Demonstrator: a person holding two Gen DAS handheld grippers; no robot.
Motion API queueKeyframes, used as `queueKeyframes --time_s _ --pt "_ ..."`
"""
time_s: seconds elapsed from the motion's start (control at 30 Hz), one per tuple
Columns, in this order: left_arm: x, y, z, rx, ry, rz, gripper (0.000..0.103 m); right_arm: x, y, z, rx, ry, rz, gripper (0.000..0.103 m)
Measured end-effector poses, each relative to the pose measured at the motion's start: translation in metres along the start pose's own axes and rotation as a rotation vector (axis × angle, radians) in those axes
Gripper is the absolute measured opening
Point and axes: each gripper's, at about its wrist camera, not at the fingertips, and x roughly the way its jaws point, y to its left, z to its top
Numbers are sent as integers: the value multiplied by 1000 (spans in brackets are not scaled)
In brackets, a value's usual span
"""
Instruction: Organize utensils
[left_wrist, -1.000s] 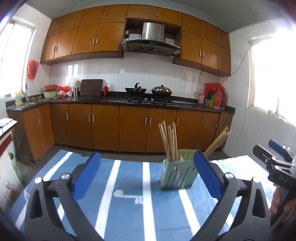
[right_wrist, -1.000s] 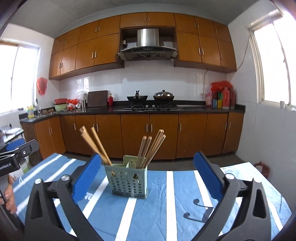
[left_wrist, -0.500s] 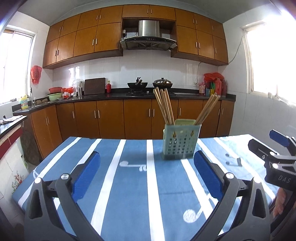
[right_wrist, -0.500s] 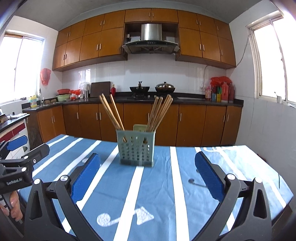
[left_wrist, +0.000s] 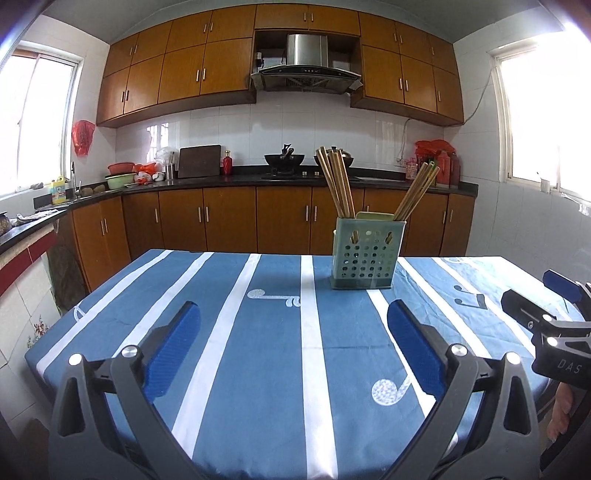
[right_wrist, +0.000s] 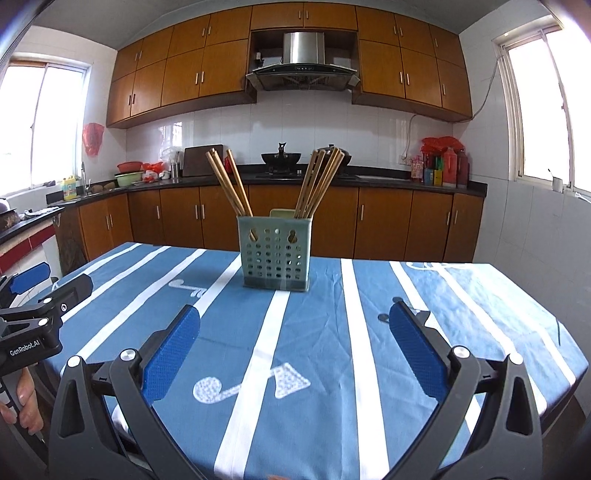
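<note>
Both grippers have drawn back from the chopstick holder (left_wrist: 364, 253), left gripper (left_wrist: 293, 349) and right gripper (right_wrist: 294, 349) gaping wide, empty, over the striped tablecloth (right_wrist: 362, 332).

We're losing the chopsticks' (right_wrist: 236, 192) lower ends behind the holder (right_wrist: 275, 254) wall. Right gripper (left_wrist: 554, 325) is getting cut off at the left cam's edge, person's hand (right_wrist: 22, 402) too. Counter bottles (right_wrist: 443, 166) are reading too small, labels illegible.
</note>
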Motion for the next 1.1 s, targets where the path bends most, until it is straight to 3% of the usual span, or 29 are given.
queueKeyframes --time_s 0.37,1.1 --pt "0 -2 -21 -6 36 20 99 -3 -5 -12 8 29 -4 101" --pt "4 -4 -23 -13 56 12 99 -1 -11 -20 24 61 -2 101"
